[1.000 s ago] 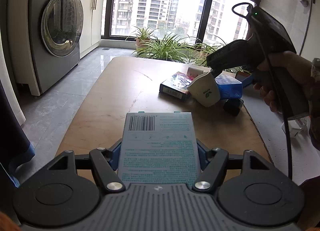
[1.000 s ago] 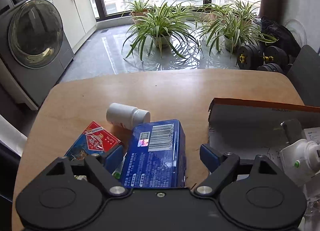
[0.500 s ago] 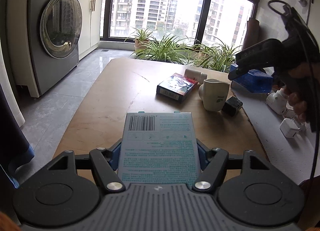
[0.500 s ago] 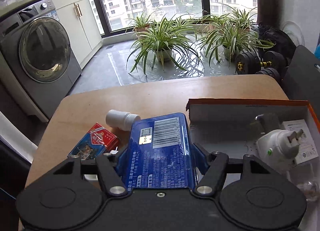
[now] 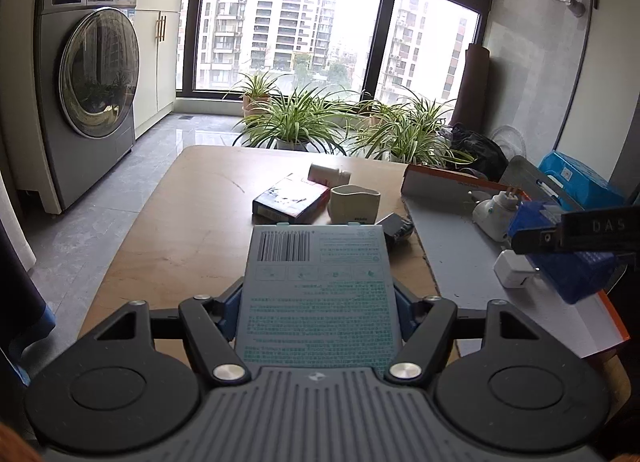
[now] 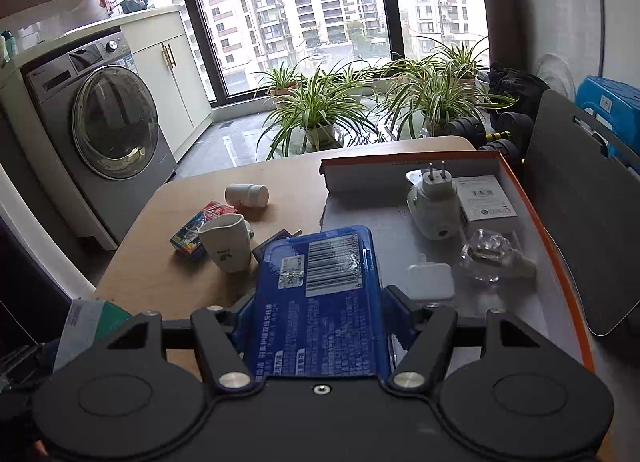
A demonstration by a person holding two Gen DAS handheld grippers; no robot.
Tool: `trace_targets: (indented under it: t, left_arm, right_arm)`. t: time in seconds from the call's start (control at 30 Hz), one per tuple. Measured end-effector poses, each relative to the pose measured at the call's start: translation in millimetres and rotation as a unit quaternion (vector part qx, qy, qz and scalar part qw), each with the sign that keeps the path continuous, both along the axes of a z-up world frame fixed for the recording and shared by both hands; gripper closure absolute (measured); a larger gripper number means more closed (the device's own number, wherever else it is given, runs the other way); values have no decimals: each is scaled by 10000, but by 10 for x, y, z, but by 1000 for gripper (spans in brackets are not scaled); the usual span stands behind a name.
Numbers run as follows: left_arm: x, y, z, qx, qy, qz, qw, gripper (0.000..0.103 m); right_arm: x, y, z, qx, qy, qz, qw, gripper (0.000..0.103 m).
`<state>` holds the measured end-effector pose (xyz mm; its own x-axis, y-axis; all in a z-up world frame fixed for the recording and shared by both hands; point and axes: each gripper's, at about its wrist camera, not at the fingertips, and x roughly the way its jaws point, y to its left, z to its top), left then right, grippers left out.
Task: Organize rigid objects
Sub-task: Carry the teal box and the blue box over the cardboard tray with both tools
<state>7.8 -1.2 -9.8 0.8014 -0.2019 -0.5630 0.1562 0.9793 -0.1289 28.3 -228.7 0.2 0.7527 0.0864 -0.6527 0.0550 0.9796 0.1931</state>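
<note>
Right gripper [image 6: 316, 302] pinching blue box [image 6: 320, 286] should lower it flat into tray [image 6: 560, 246], 12 o'clock, avoiding white adapter [image 6: 430, 282].

Both wrist cameras look forward over the wooden table [image 5: 192, 217] toward the window [image 6: 304, 9]. The left sits farther back; both see the cup [image 5: 354, 203] [image 6: 226, 244].
</note>
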Motion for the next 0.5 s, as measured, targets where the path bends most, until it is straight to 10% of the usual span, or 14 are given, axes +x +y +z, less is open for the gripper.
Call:
trace_targets:
  t: [0.5]
  left_arm:
    - [-210, -585, 132, 36, -70, -401, 9992, 31]
  right_arm:
    - [-635, -481, 20, -1, -318, -390, 9987, 25]
